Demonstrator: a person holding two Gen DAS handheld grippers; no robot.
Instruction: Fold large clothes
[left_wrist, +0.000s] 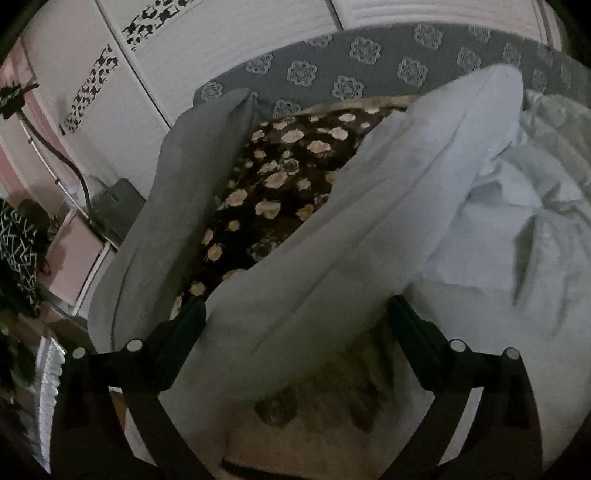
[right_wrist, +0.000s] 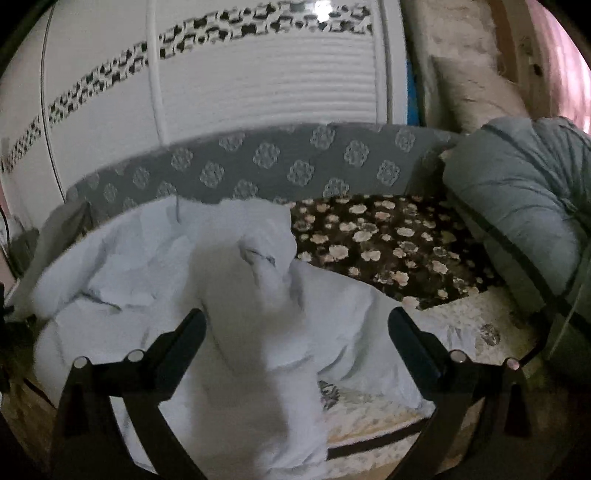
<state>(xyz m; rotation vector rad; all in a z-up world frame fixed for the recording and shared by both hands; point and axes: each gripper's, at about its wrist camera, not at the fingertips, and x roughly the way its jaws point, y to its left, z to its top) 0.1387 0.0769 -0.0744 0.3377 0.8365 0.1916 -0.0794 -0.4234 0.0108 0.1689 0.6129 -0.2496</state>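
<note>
A large pale blue-white garment (left_wrist: 369, 229) lies crumpled on the bed; in the left wrist view a long fold of it runs up from between my fingers toward the far right. My left gripper (left_wrist: 297, 314) is open, its black fingers (left_wrist: 410, 325) spread either side of that fold. In the right wrist view the same garment (right_wrist: 122, 269) is bunched at the left and a raised ridge of it (right_wrist: 266, 295) runs between the fingers. My right gripper (right_wrist: 297, 325) is open, just above the cloth.
The bed has a dark floral blanket (right_wrist: 388, 240) and a grey patterned headboard (right_wrist: 280, 162). A grey rolled quilt (right_wrist: 524, 206) lies at the right. A grey cloth (left_wrist: 177, 206) hangs at the bed's left edge. White wardrobe doors (right_wrist: 221, 81) stand behind.
</note>
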